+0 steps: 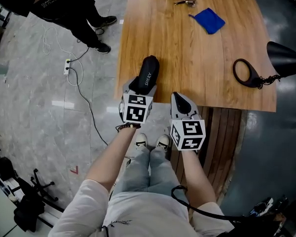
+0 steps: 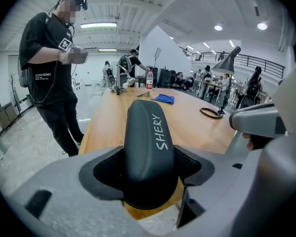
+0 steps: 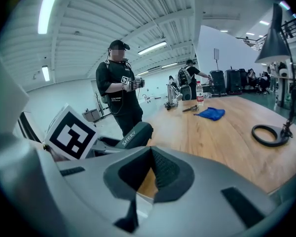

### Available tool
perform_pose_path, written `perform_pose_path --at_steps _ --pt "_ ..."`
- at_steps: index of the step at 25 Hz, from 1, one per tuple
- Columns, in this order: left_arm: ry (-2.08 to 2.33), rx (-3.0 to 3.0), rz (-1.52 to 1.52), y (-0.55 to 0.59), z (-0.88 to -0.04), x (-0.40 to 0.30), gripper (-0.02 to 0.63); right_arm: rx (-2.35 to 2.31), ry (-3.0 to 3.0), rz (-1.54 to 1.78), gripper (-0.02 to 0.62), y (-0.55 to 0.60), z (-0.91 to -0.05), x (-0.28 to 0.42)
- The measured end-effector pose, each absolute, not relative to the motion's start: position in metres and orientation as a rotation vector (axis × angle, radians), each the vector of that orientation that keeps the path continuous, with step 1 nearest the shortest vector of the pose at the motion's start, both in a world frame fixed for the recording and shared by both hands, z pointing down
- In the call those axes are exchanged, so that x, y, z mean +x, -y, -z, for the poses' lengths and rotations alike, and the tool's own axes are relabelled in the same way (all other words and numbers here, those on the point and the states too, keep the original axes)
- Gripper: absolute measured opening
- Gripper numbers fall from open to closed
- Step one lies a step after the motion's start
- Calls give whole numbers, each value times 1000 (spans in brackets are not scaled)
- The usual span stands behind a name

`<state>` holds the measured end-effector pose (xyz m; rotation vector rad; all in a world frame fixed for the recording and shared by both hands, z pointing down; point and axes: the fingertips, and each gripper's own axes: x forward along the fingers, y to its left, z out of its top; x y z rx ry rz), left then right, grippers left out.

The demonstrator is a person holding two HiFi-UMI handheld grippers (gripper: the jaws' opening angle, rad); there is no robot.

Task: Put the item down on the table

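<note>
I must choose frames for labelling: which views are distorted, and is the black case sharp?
Left gripper view: strong fisheye bending, dark corners; the black case is sharp, lettering readable. Right gripper view: same bending, ceiling lamps glare. Head view: milder bending, table evenly lit.

Grey left tongs point(image 1: 139, 85), grey right tongs point(image 1: 179, 100), black-and-white marker cubes point(image 1: 136, 108), white T-shirt point(image 1: 138, 214), light jeans point(image 1: 138, 172), white shoes point(image 1: 140, 141)

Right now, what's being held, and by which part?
Left gripper clamps the black oblong hard-shell case by its near end; right gripper is empty.
</note>
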<state>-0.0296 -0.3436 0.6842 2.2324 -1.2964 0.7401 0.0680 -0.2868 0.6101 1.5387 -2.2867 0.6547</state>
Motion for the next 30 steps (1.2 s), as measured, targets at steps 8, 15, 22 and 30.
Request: perform_pose_path --at_steps 8,15,22,30 --pt "1260 2188 -830 349 -719 -21 326 1521 2299 -686 4 294 -625 63" --pt "1247 2163 -852 357 -733 -20 327 1509 2303 -713 4 292 -631 61" --pt "1216 2154 -886 364 -736 -17 327 1498 2301 -736 4 292 -637 58" --pt "1206 2200 -899 364 -735 -16 328 1492 2299 -750 4 288 -639 55"
